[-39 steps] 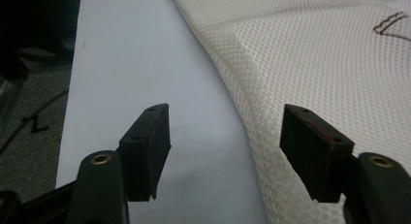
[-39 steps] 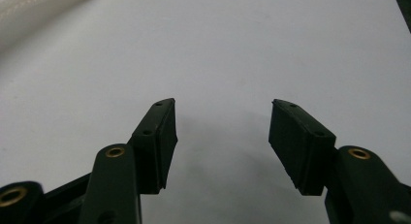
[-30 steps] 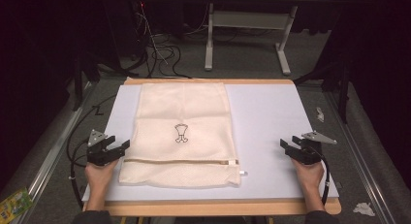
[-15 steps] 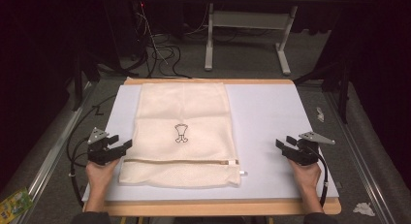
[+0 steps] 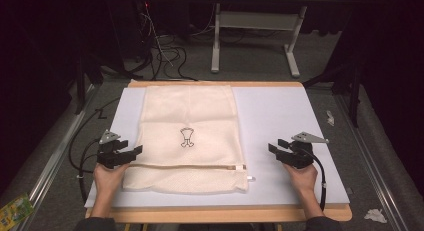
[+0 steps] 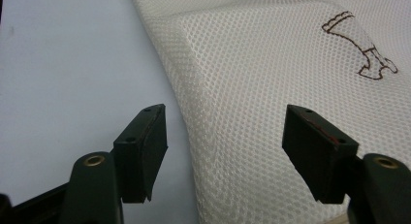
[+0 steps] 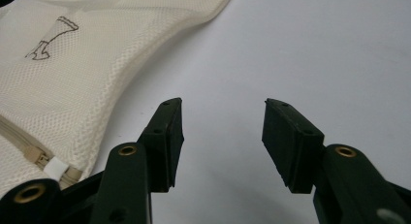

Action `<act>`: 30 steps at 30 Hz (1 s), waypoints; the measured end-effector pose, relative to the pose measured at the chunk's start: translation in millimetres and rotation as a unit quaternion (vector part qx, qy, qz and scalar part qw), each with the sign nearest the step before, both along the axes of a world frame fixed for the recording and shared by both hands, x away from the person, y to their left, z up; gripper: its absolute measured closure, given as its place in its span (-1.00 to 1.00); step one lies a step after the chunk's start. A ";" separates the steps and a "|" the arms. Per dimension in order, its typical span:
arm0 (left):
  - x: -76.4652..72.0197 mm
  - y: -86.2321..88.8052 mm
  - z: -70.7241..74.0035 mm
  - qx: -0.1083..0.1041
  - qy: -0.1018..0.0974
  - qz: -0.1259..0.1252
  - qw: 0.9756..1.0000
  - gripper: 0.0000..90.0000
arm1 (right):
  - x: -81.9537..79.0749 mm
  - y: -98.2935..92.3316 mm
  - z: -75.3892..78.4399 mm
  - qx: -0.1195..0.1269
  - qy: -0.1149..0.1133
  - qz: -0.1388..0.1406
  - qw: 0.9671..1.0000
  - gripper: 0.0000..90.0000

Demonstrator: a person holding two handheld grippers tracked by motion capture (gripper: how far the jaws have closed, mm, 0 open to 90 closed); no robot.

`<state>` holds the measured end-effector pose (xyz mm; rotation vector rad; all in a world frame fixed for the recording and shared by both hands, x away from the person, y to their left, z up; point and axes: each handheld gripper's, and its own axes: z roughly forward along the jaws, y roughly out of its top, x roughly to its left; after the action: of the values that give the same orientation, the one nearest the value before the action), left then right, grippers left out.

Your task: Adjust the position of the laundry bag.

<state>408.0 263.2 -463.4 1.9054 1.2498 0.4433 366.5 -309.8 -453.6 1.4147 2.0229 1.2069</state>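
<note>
High view: your right gripper has slid left toward the mesh bag lying mid-tabletop, jaws narrowing yet apart and empty, while your left gripper waits apart at its left edge.

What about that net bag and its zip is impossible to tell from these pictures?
- Anything inside the mesh bag: high view, the weave hides it.
- The zip: right gripper view, cut off by the left edge.
- The small drawing on the bag: high view, too small to make out.

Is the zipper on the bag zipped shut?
Shut, it looks like: the mesh bag lies flat, its zipper one closed line, pull at the end.
</note>
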 end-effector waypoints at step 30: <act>7.6 -14.2 -10.4 0.012 0.039 0.012 0.999 -0.19 | 34.1 89.2 -8.2 -0.013 0.082 0.083 0.993 -0.03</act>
<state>415.6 249.0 -473.8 1.9464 1.3241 0.4026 400.6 -220.6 -461.8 1.3966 2.2990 1.1574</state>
